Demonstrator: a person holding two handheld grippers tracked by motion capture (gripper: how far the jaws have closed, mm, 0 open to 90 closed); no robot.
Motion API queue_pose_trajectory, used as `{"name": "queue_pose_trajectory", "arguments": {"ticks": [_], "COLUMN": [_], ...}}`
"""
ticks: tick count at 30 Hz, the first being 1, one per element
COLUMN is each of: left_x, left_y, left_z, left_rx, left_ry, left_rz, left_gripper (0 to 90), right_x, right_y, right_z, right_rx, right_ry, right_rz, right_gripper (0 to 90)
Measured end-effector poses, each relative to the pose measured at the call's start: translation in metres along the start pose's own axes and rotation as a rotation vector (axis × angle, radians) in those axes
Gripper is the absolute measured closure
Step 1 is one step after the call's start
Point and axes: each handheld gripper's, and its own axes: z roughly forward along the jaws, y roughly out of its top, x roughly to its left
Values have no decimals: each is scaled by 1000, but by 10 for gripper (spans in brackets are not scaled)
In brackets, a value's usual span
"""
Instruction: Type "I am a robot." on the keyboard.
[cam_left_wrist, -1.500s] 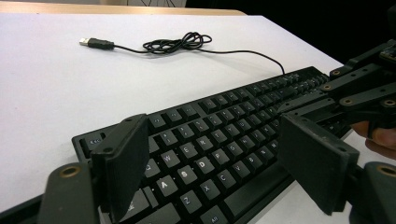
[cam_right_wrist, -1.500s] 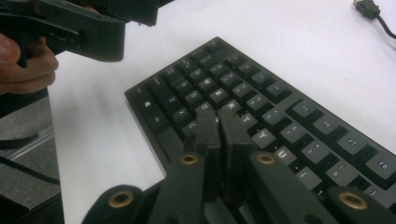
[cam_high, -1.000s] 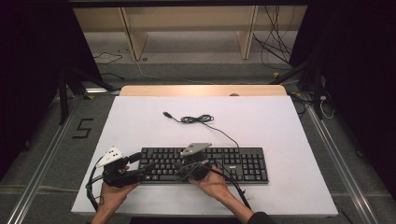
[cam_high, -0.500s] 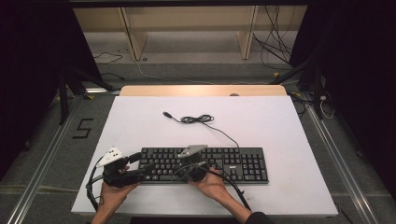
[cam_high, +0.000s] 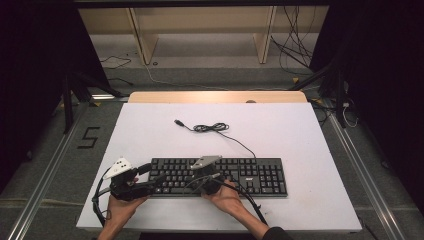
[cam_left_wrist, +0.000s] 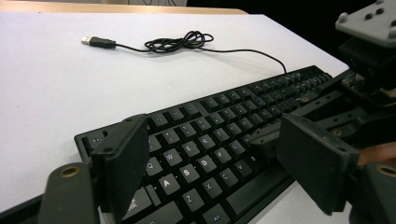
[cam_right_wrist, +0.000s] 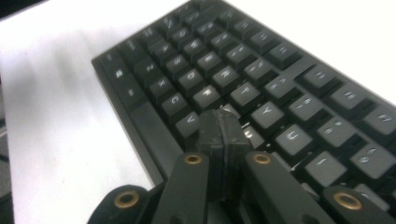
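Black keyboard (cam_high: 220, 176) lies flat on the white table (cam_high: 300, 135), near the front edge, long side running left to right. Its cable (cam_high: 215, 128) runs back from the rear edge to a loose coil, ending in a USB plug (cam_high: 178, 122) lying free on the table.

Left gripper (cam_high: 150, 187) sits at the keyboard's left end, held low by the left hand (cam_high: 120, 207). In the left gripper view its jaws are spread wide, nothing between the pads; the left letter keys show through the gap. The left-hand pad hangs over the Q/A columns, the right-hand pad sits past the front edge of the keyboard.

Right gripper (cam_right_wrist: 222, 128) is over the middle of the letter block, held by the right hand (cam_high: 227, 196). Its jaws are pressed together, pads flat against each other, gripping nothing. In the right gripper view the closed tip points down at the keys around F, G, V; whether it presses a key, cannot tell.
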Motion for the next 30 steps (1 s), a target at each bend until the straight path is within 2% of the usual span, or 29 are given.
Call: {"name": "queue_pose_trajectory", "arguments": {"ticks": [8,11,15,17,20,22,30], "left_x": [0,0,0,0,0,0,0], "left_y": [0,0,0,0,0,0,0], "left_z": [0,0,0,0,0,0,0], "left_rx": [4,3,3,4,4,4,4], "left_ry": [1,1,1,1,1,1,1], "left_rz": [4,3,3,4,4,3,3], "left_gripper": [246,246,245,246,246,246,246], "right_x": [-5,-7,-10,-11,-13,-15,-23], "right_y": [4,4,5,6,7,7,9], "right_z": [-12,-15,-18,-19,-21,-23,-32], "right_rx": [-58,-71,-87,-92,-100,-103,-124], "right_ry": [6,8,16,21,25,24,16], "right_rz": [21,27,32,36,45,54,68], "right_gripper": [900,860,770,633,557,473,321]}}
